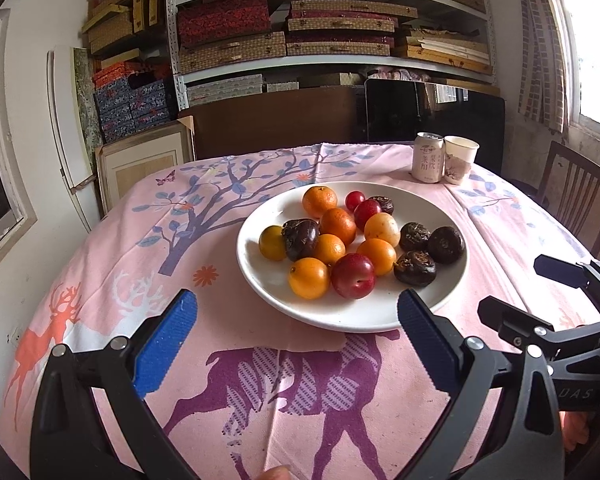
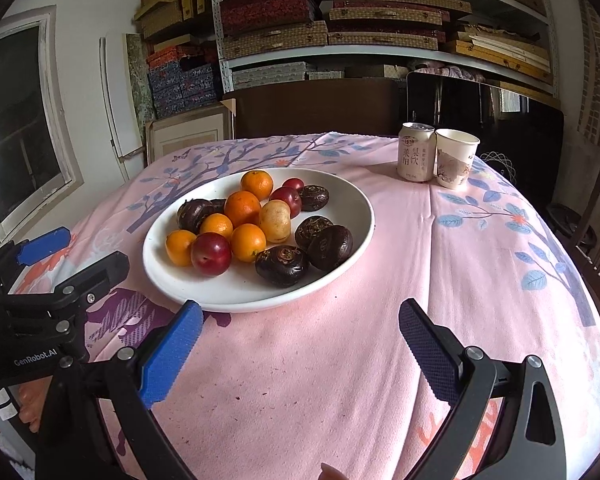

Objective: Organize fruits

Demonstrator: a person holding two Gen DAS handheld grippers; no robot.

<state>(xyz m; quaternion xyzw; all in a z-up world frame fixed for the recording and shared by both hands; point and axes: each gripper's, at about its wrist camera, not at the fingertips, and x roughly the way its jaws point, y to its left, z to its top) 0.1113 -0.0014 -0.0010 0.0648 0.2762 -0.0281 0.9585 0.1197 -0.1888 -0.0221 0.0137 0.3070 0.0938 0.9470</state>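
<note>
**Two wide claws before one full plate**

Two grippers hover over the pink printed tablecloth [image 2: 340, 360], both empty; the left gripper [image 1: 298, 344] has its blue ribbed fingers [image 1: 166, 344] spread wide, just short of the near rim of the round white ceramic plate [image 1: 268, 276]; the right gripper [image 2: 300, 346] is equally wide, the plate ahead and to its left. All fruit lies on the plate: small orange citrus fruits [image 1: 309, 278], glossy red plums [image 1: 353, 276], dark brown wrinkled water chestnuts [image 1: 415, 268] and one pale yellow fruit [image 1: 382, 229], mixed and touching. A pale drink can [image 2: 415, 152] and a white paper cup [image 2: 456, 158] stand side by side near the far edge.
</note>
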